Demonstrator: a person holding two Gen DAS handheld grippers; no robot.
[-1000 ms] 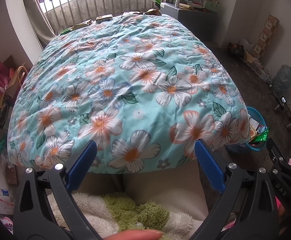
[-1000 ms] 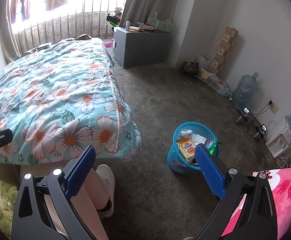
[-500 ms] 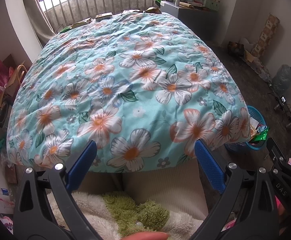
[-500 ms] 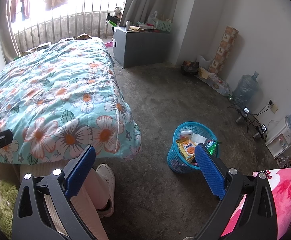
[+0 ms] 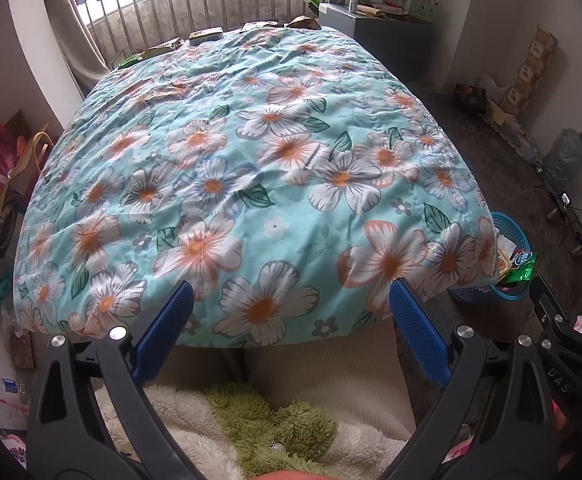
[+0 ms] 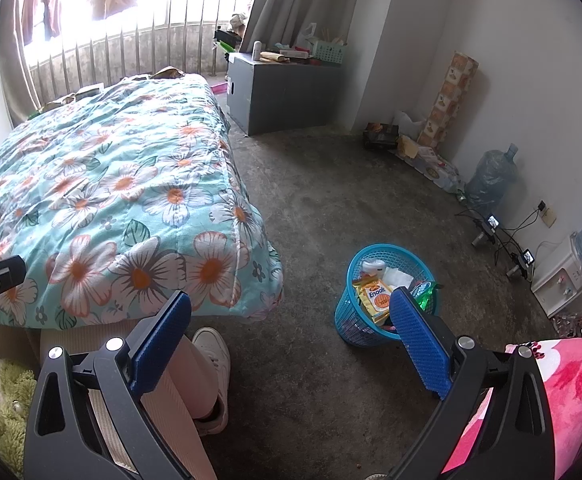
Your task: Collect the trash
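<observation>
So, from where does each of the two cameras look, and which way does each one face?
Left wrist: sits on the left gripper, jaws open; faces across the bed toward the window; the person's legs and fuzzy sleeve show below.
Right wrist: sits on the right gripper, jaws open; faces the floor and the basket of trash; a leg and shoe show.
Shared: both see the bed, the basket, the grey cabinet, and each other's gripper at the edge.
</observation>
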